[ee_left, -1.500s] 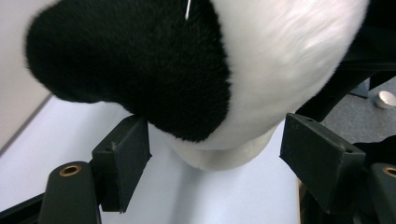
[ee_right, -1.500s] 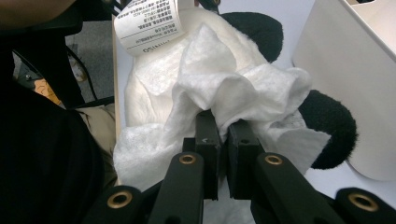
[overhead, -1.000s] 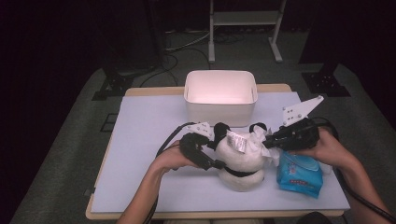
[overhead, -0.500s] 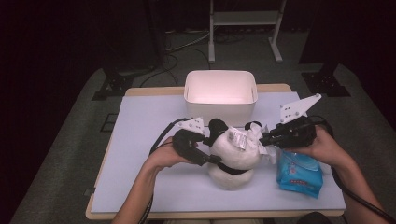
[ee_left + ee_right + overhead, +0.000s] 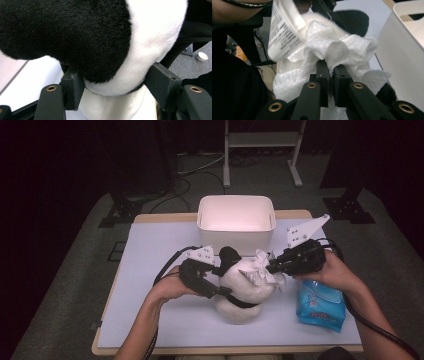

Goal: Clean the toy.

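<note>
A pale lavender-white desk (image 5: 150, 270) with a light wooden edge fills the middle of the high view, standing on grey carpet in a dark room; a white metal frame (image 5: 260, 150) stands at upper centre, with cables on the floor at its left and dark stand bases at both sides. A white bin (image 5: 236, 222) sits at the desk's far edge, and a blue wipe pack (image 5: 320, 310) lies at lower right (its print is too small to read). The panda (image 5: 245, 287), a black-and-white plush, sits at centre frame just in front of the bin. The left tool (image 5: 220, 277) is clamped on the panda: in the left gripper view its pads press into the white and black fur from both sides, and its jaws have just been closing. The right tool (image 5: 274, 267) is pinched together on a white wipe (image 5: 342, 50), held against the top of the panda. In the right gripper view a white tag (image 5: 284, 30) with rows of black print hangs at upper left, too blurred to read.
</note>
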### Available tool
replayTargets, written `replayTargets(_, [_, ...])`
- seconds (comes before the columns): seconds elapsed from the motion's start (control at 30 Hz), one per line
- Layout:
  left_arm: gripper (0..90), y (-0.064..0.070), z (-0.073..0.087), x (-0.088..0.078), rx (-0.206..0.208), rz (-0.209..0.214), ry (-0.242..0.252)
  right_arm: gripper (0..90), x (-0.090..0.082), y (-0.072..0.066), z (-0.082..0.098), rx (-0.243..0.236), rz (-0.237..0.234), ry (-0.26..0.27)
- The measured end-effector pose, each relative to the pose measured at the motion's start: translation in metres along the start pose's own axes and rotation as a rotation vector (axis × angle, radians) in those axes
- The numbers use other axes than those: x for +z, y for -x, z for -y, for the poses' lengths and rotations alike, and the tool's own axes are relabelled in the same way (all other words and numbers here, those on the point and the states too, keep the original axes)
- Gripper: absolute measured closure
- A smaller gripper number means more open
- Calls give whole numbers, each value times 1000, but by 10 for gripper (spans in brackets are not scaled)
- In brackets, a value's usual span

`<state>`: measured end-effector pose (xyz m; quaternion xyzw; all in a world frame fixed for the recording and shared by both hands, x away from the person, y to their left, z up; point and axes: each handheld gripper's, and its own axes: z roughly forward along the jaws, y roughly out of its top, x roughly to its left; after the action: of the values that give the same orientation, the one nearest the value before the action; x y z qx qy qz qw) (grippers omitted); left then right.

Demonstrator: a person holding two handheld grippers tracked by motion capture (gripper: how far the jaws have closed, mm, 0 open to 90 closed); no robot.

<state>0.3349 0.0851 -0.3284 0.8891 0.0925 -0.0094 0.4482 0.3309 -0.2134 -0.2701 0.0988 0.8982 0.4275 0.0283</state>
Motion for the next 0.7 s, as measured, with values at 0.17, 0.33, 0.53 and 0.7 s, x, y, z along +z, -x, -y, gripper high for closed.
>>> replayTargets(0.17, [339,1,3,0,-1,5,-3,841,4,-3,-8,-24,-16,-4])
replayTargets(0.33, [305,1,5,4,-8,19,5,840,6,-1,1,-17,-28,-15])
replayTargets(0.53, [259,-1,4,9,-8,50,15,839,0,-3,15,-6,-33,-3])
replayTargets(0.7, [203,-4,2,17,-22,67,-5,839,-5,-5,23,-2,-11,8])
